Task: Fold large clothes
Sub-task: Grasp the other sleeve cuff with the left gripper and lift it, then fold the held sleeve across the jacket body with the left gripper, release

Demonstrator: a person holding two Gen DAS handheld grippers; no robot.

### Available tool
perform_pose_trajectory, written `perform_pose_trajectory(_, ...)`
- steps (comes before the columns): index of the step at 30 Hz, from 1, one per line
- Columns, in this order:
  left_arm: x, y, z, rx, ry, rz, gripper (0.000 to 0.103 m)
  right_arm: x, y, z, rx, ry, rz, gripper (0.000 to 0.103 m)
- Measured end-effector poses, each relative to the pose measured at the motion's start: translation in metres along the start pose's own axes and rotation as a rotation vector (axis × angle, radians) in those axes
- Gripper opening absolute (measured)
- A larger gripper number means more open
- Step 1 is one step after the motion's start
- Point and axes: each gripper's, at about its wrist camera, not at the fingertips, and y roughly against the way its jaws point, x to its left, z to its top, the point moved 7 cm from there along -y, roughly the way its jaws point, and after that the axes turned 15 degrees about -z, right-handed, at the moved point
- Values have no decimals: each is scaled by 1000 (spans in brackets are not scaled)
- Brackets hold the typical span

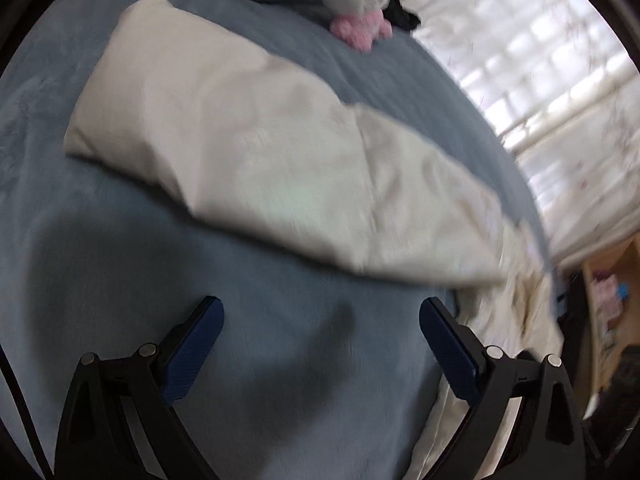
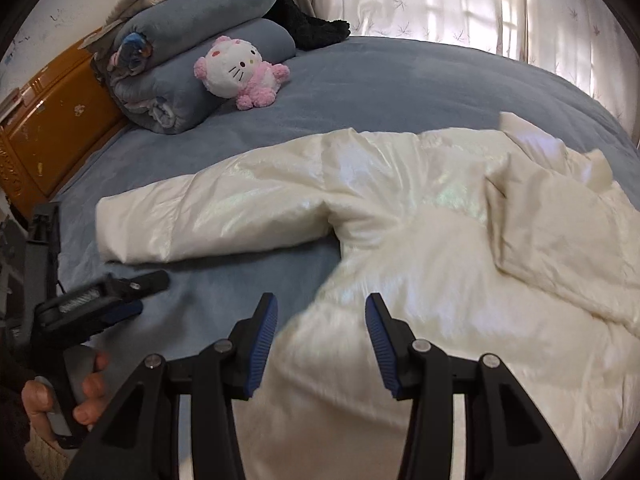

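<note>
A puffy white jacket (image 2: 420, 280) lies spread on the blue bedspread (image 2: 380, 80), with one sleeve (image 2: 208, 216) stretched out to the left. In the right wrist view my right gripper (image 2: 320, 312) hovers over the jacket's body near the armpit, jaws apart and nothing pinched between the blue pads. My left gripper (image 2: 146, 292), held by a hand (image 2: 86, 392), sits low at the left, just below the sleeve's cuff. In the blurred left wrist view the left gripper (image 1: 320, 320) stands wide open over bare bedspread, and the sleeve (image 1: 248, 160) lies beyond its fingertips.
A pink and white plush toy (image 2: 240, 72) leans on rolled blue blankets (image 2: 188, 64) at the head of the bed, with a black garment (image 2: 312, 28) behind. An orange wooden headboard (image 2: 52, 120) is at the left. White curtains (image 2: 460, 0) hang beyond the bed.
</note>
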Motion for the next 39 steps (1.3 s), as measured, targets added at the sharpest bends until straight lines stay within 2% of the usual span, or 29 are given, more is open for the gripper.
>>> perform_pose_trajectory(4, 23, -1, 31, -84, 117, -64, 98, 3, -20, 3, 30, -18, 11, 46)
perform_pose_trajectory(6, 31, 1, 45, -123, 150, -82, 98, 4, -28, -3, 46, -11, 10, 46)
perform_pose_trajectory(7, 37, 3, 54, -167, 155, -86, 96, 5, -33, -6, 60, -5, 10, 46)
perform_pose_trajectory(8, 41, 4, 59, -196, 156, -81, 81, 6, -36, -9, 70, -2, 9, 46)
perform_pose_trajectory(9, 46, 5, 62, -222, 161, -62, 48, 6, -41, -13, 87, -1, 9, 46)
perform_pose_trajectory(11, 49, 1, 68, -211, 178, -28, 19, 5, -44, -15, 92, -8, 17, 46)
perform_pose_trajectory(12, 44, 2, 70, -213, 174, -27, 12, 4, -45, -16, 95, -15, 24, 46)
perform_pose_trajectory(13, 34, 5, 71, -231, 139, -3, 11, 3, -44, -16, 98, -19, 29, 46)
perform_pose_trajectory(15, 1, 16, 74, -264, -4, 99, 8, 1, -40, -14, 98, -29, 42, 46)
perform_pose_trajectory(16, -29, 20, 73, -273, -108, 137, 8, -2, -35, -13, 94, -40, 51, 46)
perform_pose_trajectory(19, -113, 25, 65, -273, -342, 138, 8, -13, -16, -9, 62, -83, 69, 46)
perform_pose_trajectory(22, -205, 25, 43, -272, -560, 95, 8, -36, 10, -2, 16, -138, 65, 46)
perform_pose_trajectory(24, -262, 19, 20, -251, -662, 32, 8, -55, 28, 2, -18, -175, 48, 46)
perform_pose_trajectory(27, -324, -3, -17, -181, -744, -60, 8, -106, 63, 2, -76, -252, -26, 46)
perform_pose_trajectory(29, -353, -25, -46, -122, -795, -88, 8, -133, 76, -3, -90, -286, -70, 46)
perform_pose_trajectory(33, -377, -83, -105, 33, -854, -66, 10, -198, 98, -31, -95, -350, -206, 46)
perform_pose_trajectory(34, -373, -105, -123, 93, -859, -28, 10, -218, 100, -44, -75, -369, -245, 46)
perform_pose_trajectory(39, -338, -155, -182, 275, -847, 87, 14, -269, 96, -92, 26, -436, -301, 46)
